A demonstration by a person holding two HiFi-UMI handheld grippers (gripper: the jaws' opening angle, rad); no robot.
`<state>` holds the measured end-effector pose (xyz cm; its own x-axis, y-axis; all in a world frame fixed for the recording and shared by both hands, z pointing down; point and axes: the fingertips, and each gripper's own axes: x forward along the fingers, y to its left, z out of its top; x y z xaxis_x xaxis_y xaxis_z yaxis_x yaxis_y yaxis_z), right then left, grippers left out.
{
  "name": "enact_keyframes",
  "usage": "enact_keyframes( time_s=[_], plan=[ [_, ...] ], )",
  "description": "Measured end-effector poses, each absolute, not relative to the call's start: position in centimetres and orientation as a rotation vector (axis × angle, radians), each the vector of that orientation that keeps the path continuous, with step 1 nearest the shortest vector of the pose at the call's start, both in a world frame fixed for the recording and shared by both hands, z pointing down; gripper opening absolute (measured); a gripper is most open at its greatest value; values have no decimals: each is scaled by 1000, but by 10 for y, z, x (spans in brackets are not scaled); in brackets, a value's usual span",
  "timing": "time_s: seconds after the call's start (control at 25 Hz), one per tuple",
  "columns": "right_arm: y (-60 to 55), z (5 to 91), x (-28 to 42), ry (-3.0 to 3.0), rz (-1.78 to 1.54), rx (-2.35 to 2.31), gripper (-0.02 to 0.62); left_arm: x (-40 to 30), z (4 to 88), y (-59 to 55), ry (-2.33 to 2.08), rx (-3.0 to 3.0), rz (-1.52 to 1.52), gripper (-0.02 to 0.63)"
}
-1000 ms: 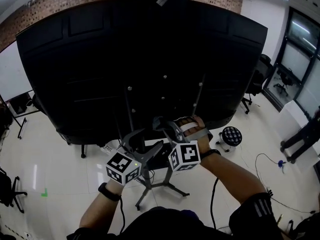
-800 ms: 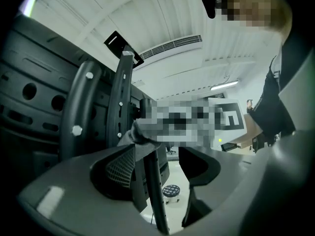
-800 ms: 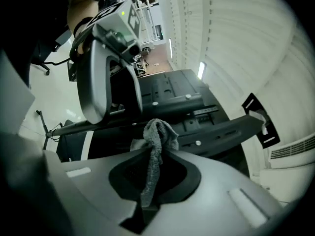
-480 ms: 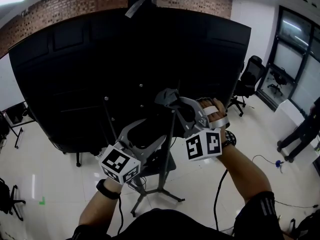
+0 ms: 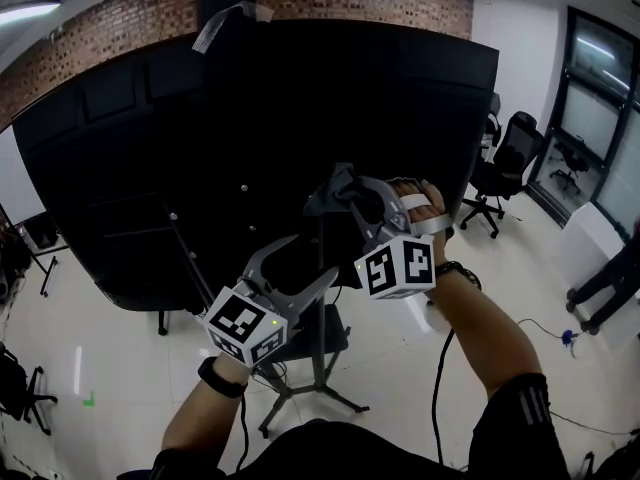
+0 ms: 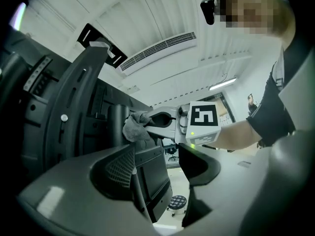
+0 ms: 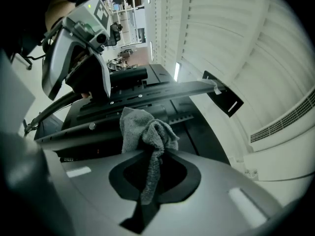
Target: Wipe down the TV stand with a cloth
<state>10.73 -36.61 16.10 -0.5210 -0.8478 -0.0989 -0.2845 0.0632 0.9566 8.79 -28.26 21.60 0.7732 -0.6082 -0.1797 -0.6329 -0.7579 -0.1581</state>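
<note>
The big black TV back (image 5: 250,148) stands on a dark pole stand (image 5: 322,328) with splayed legs (image 5: 300,400). My right gripper (image 5: 335,193) is raised in front of the TV back, shut on a crumpled grey cloth (image 5: 338,186). In the right gripper view the cloth (image 7: 146,132) bunches out from between the jaws against the black mounting bars (image 7: 133,100). My left gripper (image 5: 305,263) hangs lower, beside the pole, jaws apart and holding nothing. The left gripper view shows the cloth (image 6: 137,127) pressed to a black upright (image 6: 118,124).
Black office chairs (image 5: 510,153) stand at the right by the glass wall. A person's legs (image 5: 610,288) show at the far right. A cable (image 5: 437,388) trails over the pale tiled floor. A round stool (image 6: 177,201) sits beyond the stand.
My right gripper has lifted the cloth from low near the stand up the back of the TV. The left gripper stayed low and shifted slightly. The head view has tilted upward.
</note>
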Motion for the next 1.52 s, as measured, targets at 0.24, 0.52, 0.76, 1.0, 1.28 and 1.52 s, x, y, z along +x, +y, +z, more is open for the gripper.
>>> enact_keyframes(
  time_s=[0.24, 0.52, 0.76, 1.0, 1.28, 1.52],
  plan=[
    [-387, 172, 117, -1869, -1504, 1078, 15, 104, 224, -301, 1037, -2750, 147, 301],
    [-401, 174, 172, -1860, -1470, 1138, 15, 131, 236, -314, 1041, -2767, 139, 298],
    [-412, 174, 224, -1819, -1407, 1211, 16, 161, 241, -316, 989, -2795, 141, 298],
    [-417, 172, 253, -1797, -1352, 1277, 15, 173, 245, -317, 969, -2811, 143, 298],
    [-375, 174, 198, -1945, -1437, 1157, 15, 154, 248, -316, 1029, -2801, 156, 298],
    [-372, 206, 130, -2030, -1451, 995, 15, 132, 249, -310, 1100, -2770, 162, 298]
  ],
)
